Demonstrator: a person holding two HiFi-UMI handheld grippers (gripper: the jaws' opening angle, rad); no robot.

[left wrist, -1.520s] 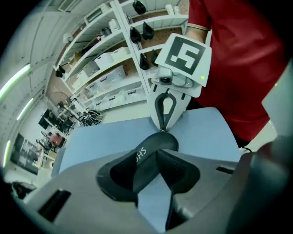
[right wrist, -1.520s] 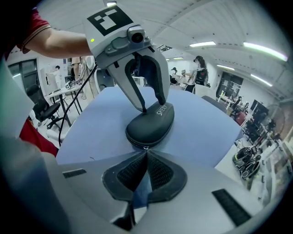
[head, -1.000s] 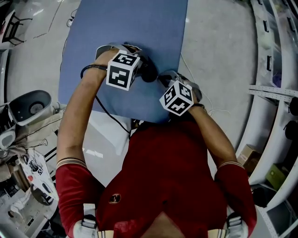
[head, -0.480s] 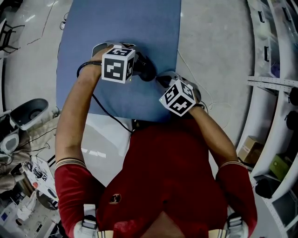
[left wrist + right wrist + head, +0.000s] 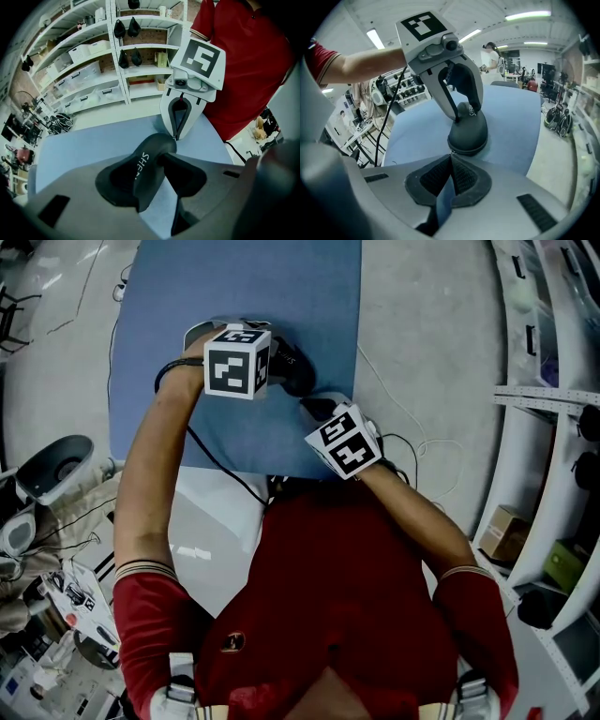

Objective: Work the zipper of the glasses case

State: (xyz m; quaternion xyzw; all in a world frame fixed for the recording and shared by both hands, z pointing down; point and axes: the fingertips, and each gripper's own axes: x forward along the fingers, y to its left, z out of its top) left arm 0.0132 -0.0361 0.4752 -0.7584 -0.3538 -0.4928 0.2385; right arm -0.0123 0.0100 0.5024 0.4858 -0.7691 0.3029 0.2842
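Observation:
The black glasses case [image 5: 294, 374] stands on the blue tabletop [image 5: 253, 296]. My left gripper [image 5: 154, 161] is shut on the case [image 5: 149, 165], its pads [image 5: 115, 180] pressing on both sides. In the right gripper view the case [image 5: 468, 133] sits just beyond my right gripper [image 5: 451, 158], which is shut, its tips pinching the small metal zipper pull [image 5: 451, 152] at the case's near edge. From the head view the right gripper [image 5: 311, 409] reaches the case from the lower right, and the left gripper [image 5: 279, 367] holds it from the left.
The blue tabletop's near edge [image 5: 281, 472] lies close to the person's red shirt. A black cable [image 5: 220, 470] hangs from the left gripper. White shelving [image 5: 553, 427] stands at the right, cluttered gear [image 5: 47, 521] at the left. Loose cable [image 5: 422, 442] lies on the floor.
My right gripper has rolled and shifted a little to the left along the case's edge, still shut. The left gripper has kept the case in place.

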